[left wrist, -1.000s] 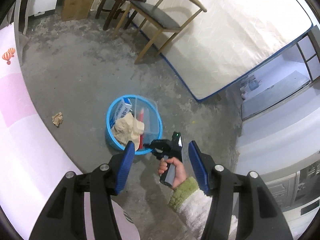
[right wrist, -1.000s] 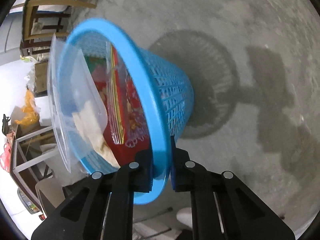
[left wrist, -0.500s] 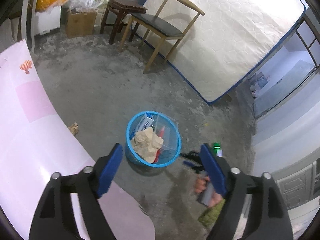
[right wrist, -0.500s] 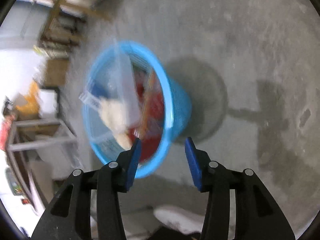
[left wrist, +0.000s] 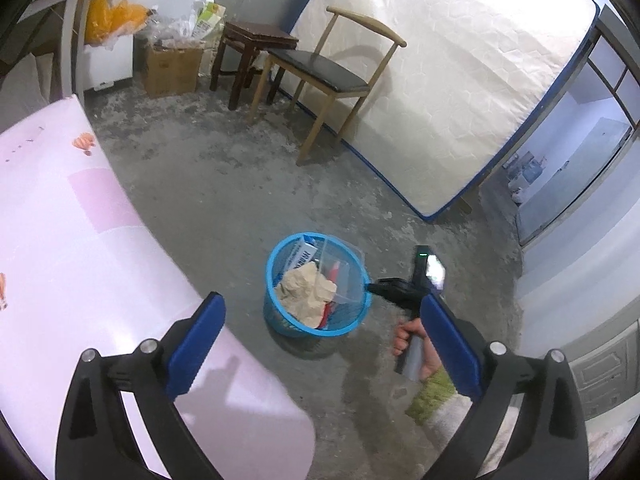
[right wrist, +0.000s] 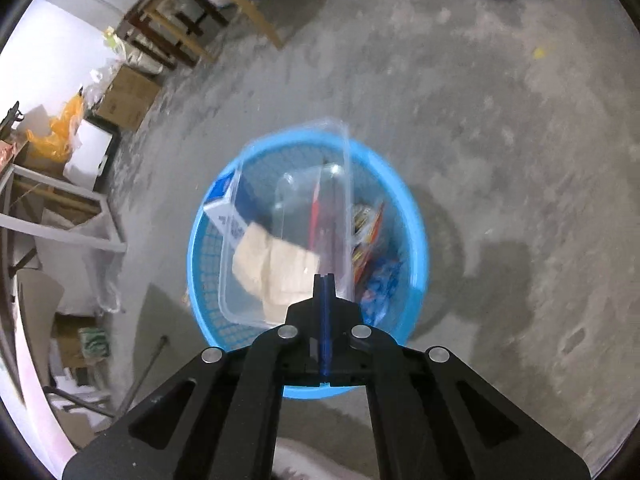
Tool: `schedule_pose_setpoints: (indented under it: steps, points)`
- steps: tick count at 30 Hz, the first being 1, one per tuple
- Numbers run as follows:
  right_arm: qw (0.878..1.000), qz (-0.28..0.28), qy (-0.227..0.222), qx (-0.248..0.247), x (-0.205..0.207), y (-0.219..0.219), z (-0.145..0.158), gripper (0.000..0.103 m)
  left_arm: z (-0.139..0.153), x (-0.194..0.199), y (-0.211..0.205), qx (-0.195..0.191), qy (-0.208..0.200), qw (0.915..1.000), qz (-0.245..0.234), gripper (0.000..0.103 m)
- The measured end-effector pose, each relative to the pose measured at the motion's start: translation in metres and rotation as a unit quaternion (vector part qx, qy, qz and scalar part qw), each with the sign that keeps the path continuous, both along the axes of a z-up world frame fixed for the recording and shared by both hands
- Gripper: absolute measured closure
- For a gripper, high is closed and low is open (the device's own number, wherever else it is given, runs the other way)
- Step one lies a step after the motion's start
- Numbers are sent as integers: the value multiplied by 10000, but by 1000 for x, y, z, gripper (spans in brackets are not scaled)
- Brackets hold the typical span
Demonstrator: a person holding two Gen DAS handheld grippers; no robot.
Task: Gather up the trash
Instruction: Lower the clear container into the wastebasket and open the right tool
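Right tongs (right wrist: pixel 324 280) are pressed together with nothing between them; a second ago they were clamped on the rim of the basket (left wrist: pixel 280 268), then they let go, and their jaws have just been closing on empty air. Since then I have lifted them, so the basket now sits low in the middle of the right wrist view, standing upright on the floor (left wrist: pixel 224 200) instead of tipped. I read that as the basket set down and released, so this stretch of the collecting looks finished for the moment.

Left tongs (left wrist: pixel 320 348) have just been opening and now stand wide apart, holding nothing, with the basket seen between their blue pads from a distance.

Inside the basket I see a clear tray (right wrist: pixel 288 240) standing on edge and poking above the rim, a crumpled tan wad (right wrist: pixel 276 268) against it, a blue-and-white carton (right wrist: pixel 224 212) at the upper left, and red and printed wrappers (right wrist: pixel 372 248) toward the right side.

Around it, my hand (left wrist: pixel 412 344) on the right grip shows at lower right of the left view, the pink worktop (left wrist: pixel 80 260) fills the left, and a chair (left wrist: pixel 328 76) stands at the top centre.
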State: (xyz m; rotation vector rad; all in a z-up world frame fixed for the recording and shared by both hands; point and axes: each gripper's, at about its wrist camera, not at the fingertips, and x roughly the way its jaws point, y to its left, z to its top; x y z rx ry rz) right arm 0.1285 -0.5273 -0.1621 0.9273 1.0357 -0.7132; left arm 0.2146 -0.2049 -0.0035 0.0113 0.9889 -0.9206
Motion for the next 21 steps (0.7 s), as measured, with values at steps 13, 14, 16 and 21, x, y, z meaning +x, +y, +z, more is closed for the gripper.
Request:
schedule_pose_setpoints:
  steps: [13,14,16,21]
  points:
    - [9951,696,691,126,39,-7,-42,62,-4,-15,69,151,-266,9975,636,6]
    - [9943,697,787,155,43,-9,-51,74,-5,-16,80,183,-301,9963,779,6]
    - [9947,606,803,232,40,-11,-59,100,-6,-17,96,232,-374,9941,989,6]
    - [9981,329,467,-251,13,-12,-24,101,-7,-17,134,389,-591,9856,1536,6]
